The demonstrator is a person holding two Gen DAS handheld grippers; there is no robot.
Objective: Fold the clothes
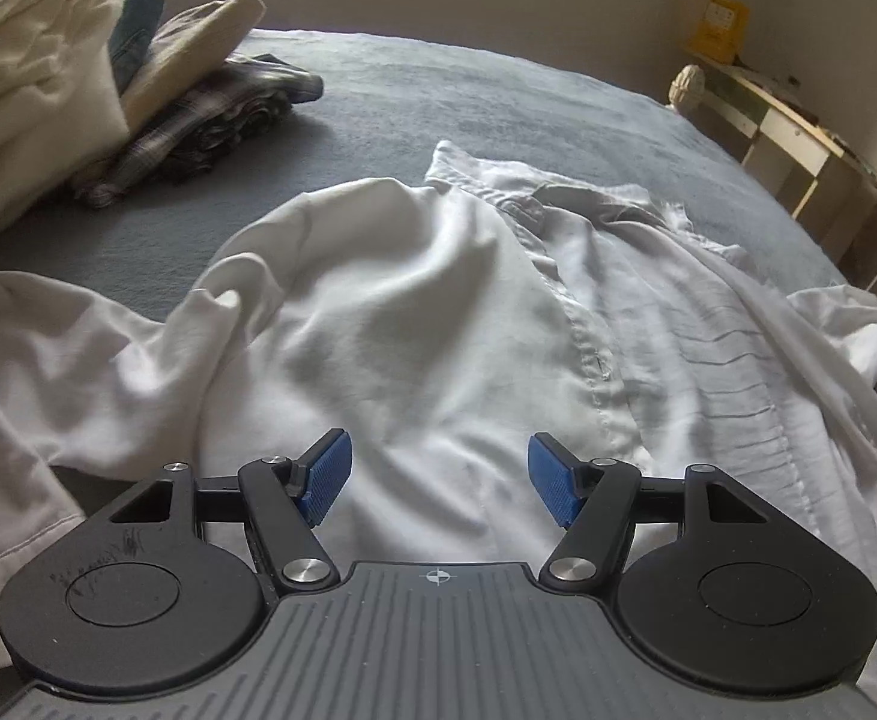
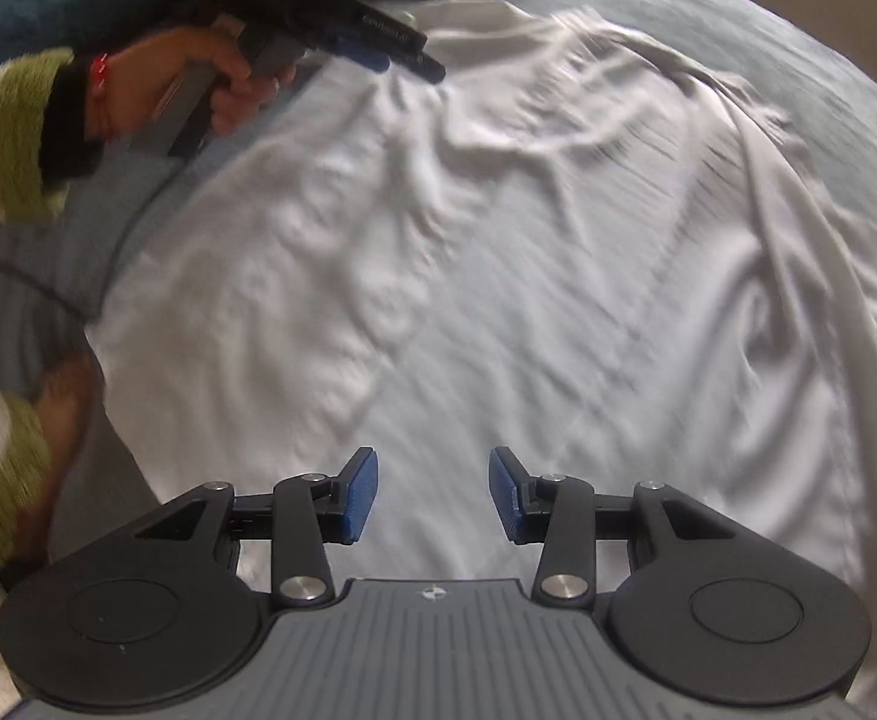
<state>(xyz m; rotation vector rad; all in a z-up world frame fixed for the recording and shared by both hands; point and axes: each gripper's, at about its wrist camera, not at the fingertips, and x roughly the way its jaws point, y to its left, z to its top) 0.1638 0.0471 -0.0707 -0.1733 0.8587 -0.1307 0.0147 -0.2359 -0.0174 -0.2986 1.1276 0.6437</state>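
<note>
Your left tongs (image 1: 440,477) hang over the white shirt (image 1: 450,324), blue pads spread wide with only air between them; nothing is pinched. Your right tongs (image 2: 432,495) are spread too, a little narrower, and also hold nothing, with the cloth lying below the gap.

The white shirt lies crumpled across the grey bed cover (image 1: 414,84), its button placket (image 1: 582,324) running down the middle and its collar (image 1: 558,192) toward the far side. One sleeve (image 1: 48,372) trails off to the left in the left wrist view.

From the right wrist view, much of it blurred, you see your left hand (image 2: 198,90) gripping the handle of the other tool above the shirt's upper edge, the cuff (image 2: 30,132) green and cream.

At the bed's far left sits a pile of other clothes (image 1: 156,96), including a checked piece (image 1: 198,132) and a cream garment (image 1: 30,66).
</note>
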